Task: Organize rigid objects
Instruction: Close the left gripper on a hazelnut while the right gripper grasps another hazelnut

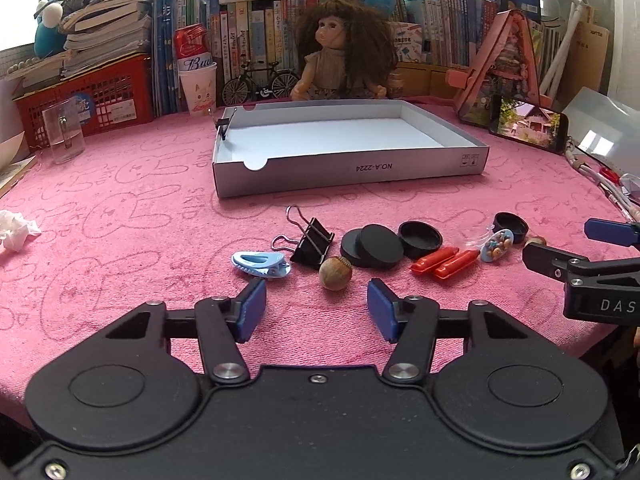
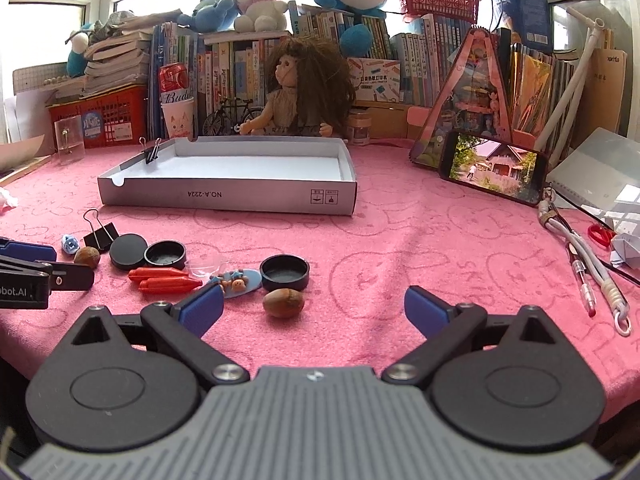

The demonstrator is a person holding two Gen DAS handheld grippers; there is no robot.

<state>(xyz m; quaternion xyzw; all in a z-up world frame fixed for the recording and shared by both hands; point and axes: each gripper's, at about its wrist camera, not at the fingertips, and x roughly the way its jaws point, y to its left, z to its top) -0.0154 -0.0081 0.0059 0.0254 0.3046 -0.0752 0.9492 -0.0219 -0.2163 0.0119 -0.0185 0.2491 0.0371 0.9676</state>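
Left gripper (image 1: 316,310) fingers partly spread, nothing between, round nut (image 1: 335,273) just ahead; right gripper (image 2: 314,310) fingers wide, empty, oval nut (image 2: 283,302) just ahead between them. Small items sit in a row near the table's front edge: blue clip (image 1: 261,264), binder clip (image 1: 310,240), black caps (image 1: 372,246), orange pieces (image 1: 444,262). White tray (image 1: 348,174) lies behind, toward mid-table. Risks: round nuts likely to roll or squirt from closing pads; crowded row, neighbours may get knocked.

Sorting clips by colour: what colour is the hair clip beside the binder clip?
Light blue hair clip, clearest in the left wrist view.
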